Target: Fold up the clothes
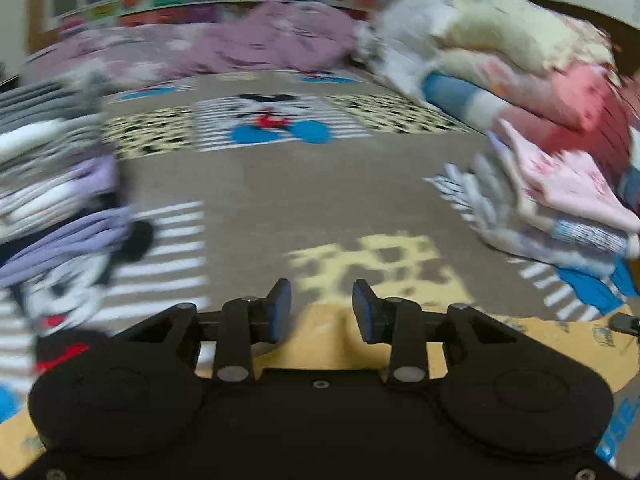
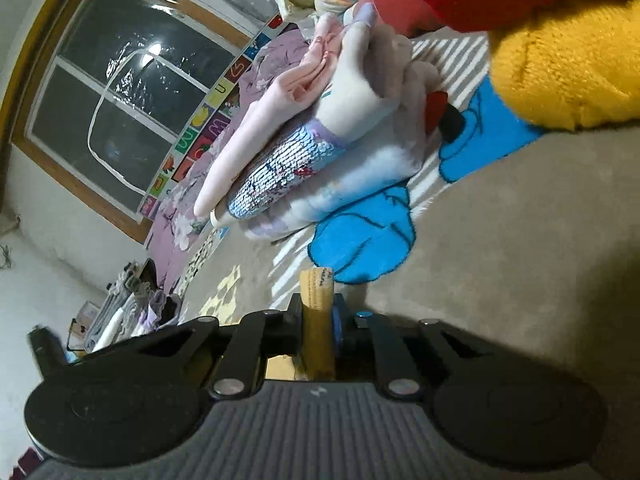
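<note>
My left gripper (image 1: 321,300) is open and empty, low over the cartoon-print bed cover (image 1: 304,200). A yellow garment (image 1: 316,344) lies flat under it at the near edge. My right gripper (image 2: 318,312) is shut on a folded edge of the yellow garment (image 2: 317,320), which stands up between the jaws. A pile of unfolded clothes (image 1: 560,120) lies at the right; it also shows in the right wrist view (image 2: 320,128), with pink and sequinned pieces. A stack of folded clothes (image 1: 52,184) stands at the left.
A purple blanket (image 1: 248,44) lies bunched along the far side of the bed. A red and yellow fleece item (image 2: 540,32) hangs close at the upper right of the right wrist view. A window (image 2: 120,92) is beyond the bed.
</note>
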`<state>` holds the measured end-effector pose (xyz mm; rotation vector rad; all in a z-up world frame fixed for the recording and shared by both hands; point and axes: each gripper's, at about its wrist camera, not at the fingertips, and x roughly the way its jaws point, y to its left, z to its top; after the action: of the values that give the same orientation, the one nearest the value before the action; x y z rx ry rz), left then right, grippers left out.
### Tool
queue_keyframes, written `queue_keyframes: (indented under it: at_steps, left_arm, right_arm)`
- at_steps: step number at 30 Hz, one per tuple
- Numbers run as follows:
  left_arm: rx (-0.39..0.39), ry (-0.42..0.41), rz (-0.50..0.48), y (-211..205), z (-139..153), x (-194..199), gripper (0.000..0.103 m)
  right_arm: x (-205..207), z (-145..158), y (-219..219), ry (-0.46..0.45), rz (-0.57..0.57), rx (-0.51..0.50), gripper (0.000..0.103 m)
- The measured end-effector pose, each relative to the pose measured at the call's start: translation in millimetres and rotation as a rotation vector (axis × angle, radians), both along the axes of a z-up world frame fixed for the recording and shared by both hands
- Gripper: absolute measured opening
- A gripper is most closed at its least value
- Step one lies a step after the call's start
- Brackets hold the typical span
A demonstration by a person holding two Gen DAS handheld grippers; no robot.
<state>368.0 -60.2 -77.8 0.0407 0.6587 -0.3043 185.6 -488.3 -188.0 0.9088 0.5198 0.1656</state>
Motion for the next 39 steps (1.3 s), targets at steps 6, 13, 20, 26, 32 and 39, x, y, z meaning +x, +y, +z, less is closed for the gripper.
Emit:
queue_keyframes:
  at_steps: [6,13,20,26,32,39]
  left_arm:
    - [0.148,0.0,-0.059,-9.6,-18.0,-28.4,0.034]
    - [0.205,0.062,-0.09,-63.7,-51.6,6.5,0.038]
    - [0.247,-0.109,-0.019,-65.4,-14.7,-80.7,0.034]
    - [0.456,-0.105,-0.165,-111.2,-63.0,-128.6,0.027]
    - [0.443,-0.085,-0.175,-117.3,-57.9,-136.4,0.024]
    - [0.396,-0.169,-0.178,-133.6,-29.7,-141.7,0.024]
  right_arm:
    - [0.8,-4.5,-1.6,0.003,-0.008,0.024,0.015]
    - [1.3,-6.8,0.8,0.003,-0.005,0.008,0.015]
    - [2.7,-9.2,-0.6,0.005,-0.006,0.019,0.014]
    - [0.7,-8.9,0.2,0.004,-0.004,0.021,0.014]
    - [-1.2,-8.3,1.2,0.0,-0.012,0.016,0.014]
    - [-1.3,-9.5,0.1,-0.001,-0.016,0.029,0.014]
